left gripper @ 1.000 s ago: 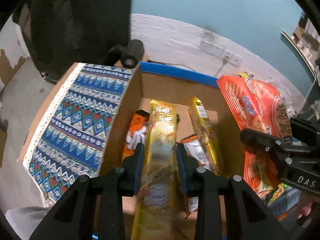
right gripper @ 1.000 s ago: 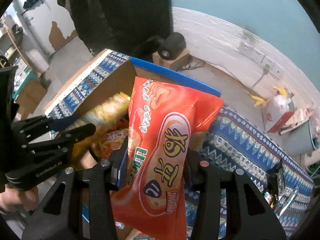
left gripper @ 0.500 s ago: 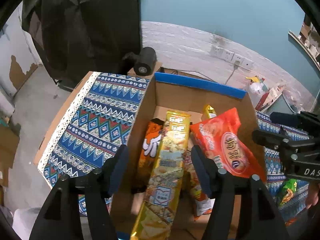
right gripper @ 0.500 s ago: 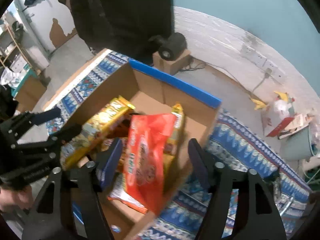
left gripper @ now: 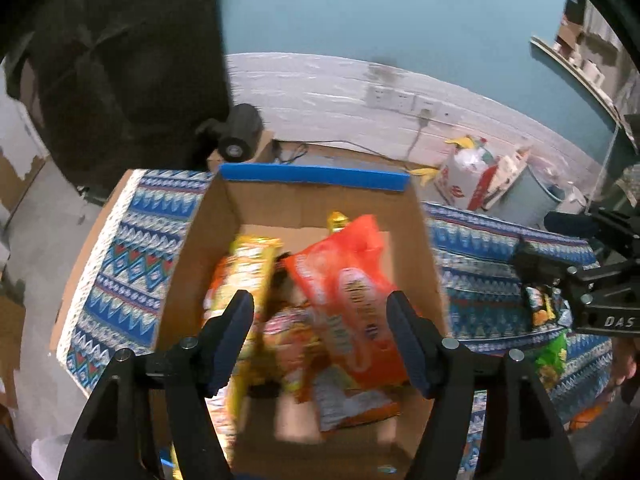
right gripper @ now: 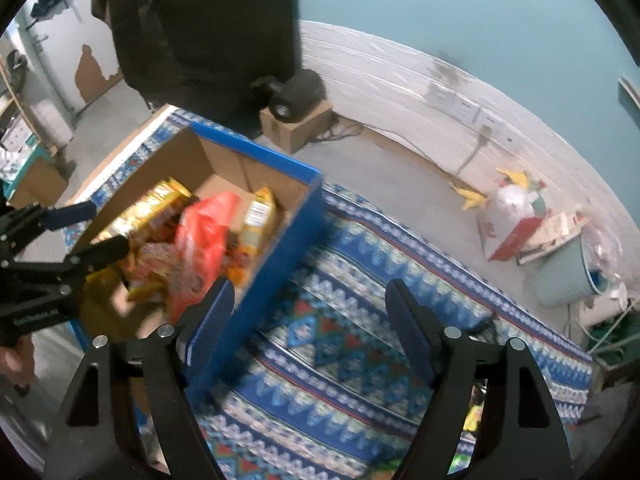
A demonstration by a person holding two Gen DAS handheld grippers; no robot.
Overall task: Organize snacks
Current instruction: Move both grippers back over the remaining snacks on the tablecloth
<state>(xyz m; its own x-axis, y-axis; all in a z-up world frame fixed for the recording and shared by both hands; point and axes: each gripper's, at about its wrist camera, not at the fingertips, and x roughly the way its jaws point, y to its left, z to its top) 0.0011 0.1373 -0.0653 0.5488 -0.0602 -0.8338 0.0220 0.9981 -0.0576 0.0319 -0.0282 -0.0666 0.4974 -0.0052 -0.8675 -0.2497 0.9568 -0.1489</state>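
Both claws tilted down, opening, nothing gripped: left claw [left gripper: 320, 336] over box [left gripper: 316, 176] (snacks inside), right claw [right gripper: 310, 320] over cloth [right gripper: 360, 280].

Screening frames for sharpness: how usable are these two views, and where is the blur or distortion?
Left wrist view: snacks in the cardboard box smear with motion blur; fisheye bends the wall. Right wrist view: patterned cloth and box streaked, background sharper; dark vignette rings both views.

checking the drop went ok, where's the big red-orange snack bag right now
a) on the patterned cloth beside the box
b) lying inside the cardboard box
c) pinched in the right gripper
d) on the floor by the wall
b: the red-orange snack bag lies inside the cardboard box among other packets, and the right gripper stands open with nothing between its fingers.
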